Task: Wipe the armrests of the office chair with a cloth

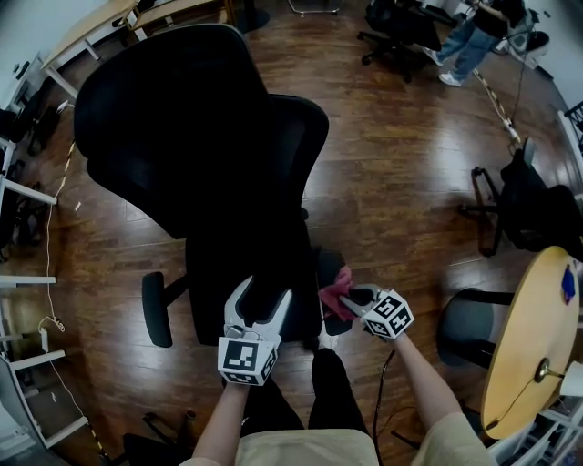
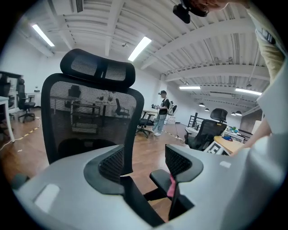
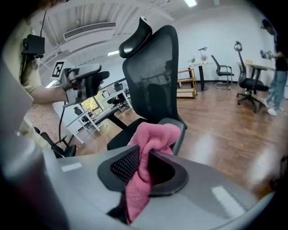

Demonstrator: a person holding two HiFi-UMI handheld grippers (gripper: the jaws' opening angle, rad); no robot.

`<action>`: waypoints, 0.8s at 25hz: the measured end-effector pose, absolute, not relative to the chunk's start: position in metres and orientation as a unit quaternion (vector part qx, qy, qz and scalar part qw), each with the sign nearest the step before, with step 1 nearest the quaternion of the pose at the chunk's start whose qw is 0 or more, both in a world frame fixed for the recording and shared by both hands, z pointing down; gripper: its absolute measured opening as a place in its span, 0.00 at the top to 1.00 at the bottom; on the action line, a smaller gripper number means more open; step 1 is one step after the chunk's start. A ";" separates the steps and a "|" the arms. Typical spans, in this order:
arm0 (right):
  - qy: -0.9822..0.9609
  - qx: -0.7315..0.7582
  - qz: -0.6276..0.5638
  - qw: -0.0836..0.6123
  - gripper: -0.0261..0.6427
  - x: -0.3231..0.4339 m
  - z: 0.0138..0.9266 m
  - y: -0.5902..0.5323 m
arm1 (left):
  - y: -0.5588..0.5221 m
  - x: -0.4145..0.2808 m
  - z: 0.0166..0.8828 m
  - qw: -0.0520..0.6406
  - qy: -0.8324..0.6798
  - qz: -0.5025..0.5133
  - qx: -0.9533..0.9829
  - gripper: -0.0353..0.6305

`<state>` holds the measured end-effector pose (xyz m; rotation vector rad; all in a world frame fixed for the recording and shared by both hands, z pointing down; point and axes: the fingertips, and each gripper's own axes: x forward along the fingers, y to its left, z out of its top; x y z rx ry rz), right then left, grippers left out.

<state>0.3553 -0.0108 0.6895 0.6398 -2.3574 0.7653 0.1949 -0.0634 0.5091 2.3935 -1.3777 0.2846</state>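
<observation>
Right claw (image 1: pixel 352 298): pinched tight on the pink cloth (image 1: pixel 334 293), which bunched up between its jaws.
Cloth: sat at the near end of the armrest (image 1: pixel 330 269) on the right claw's side (contact looked likely, not certain).
Left claw (image 1: pixel 260 305): spread wide, nothing in it, over the near edge of the seat (image 1: pixel 239 266).
Office chair (image 1: pixel 196 136): stood on the wood floor (image 1: pixel 401 182).

An open office, shown by desks (image 1: pixel 91 27), an office chair (image 1: pixel 182 118) and ceiling strip lights (image 2: pixel 139 48).

Chair (image 1: pixel 228 155): ahead, backrest on the far side.
Left gripper (image 1: pixel 264 296): over the seat (image 1: pixel 219 273) front.
Cloth (image 1: pixel 333 293): in right gripper (image 1: pixel 348 300), at the armrest (image 1: pixel 330 266) right of the seat.
</observation>
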 end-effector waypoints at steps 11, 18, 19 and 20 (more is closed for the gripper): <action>-0.837 0.251 0.378 0.304 0.86 0.374 0.701 0.122 | -0.067 0.218 0.474 0.169 -0.465 0.090 0.864 0.55; -0.872 0.362 0.289 0.157 0.86 0.371 0.581 0.024 | -0.069 0.216 0.416 0.141 -0.454 0.029 0.879 0.49; -0.879 0.376 0.261 0.132 0.86 0.367 0.554 0.004 | -0.070 0.214 0.404 0.130 -0.457 0.022 0.879 0.48; -0.885 0.387 0.234 0.111 0.86 0.363 0.528 -0.012 | -0.071 0.211 0.393 0.120 -0.462 0.018 0.878 0.47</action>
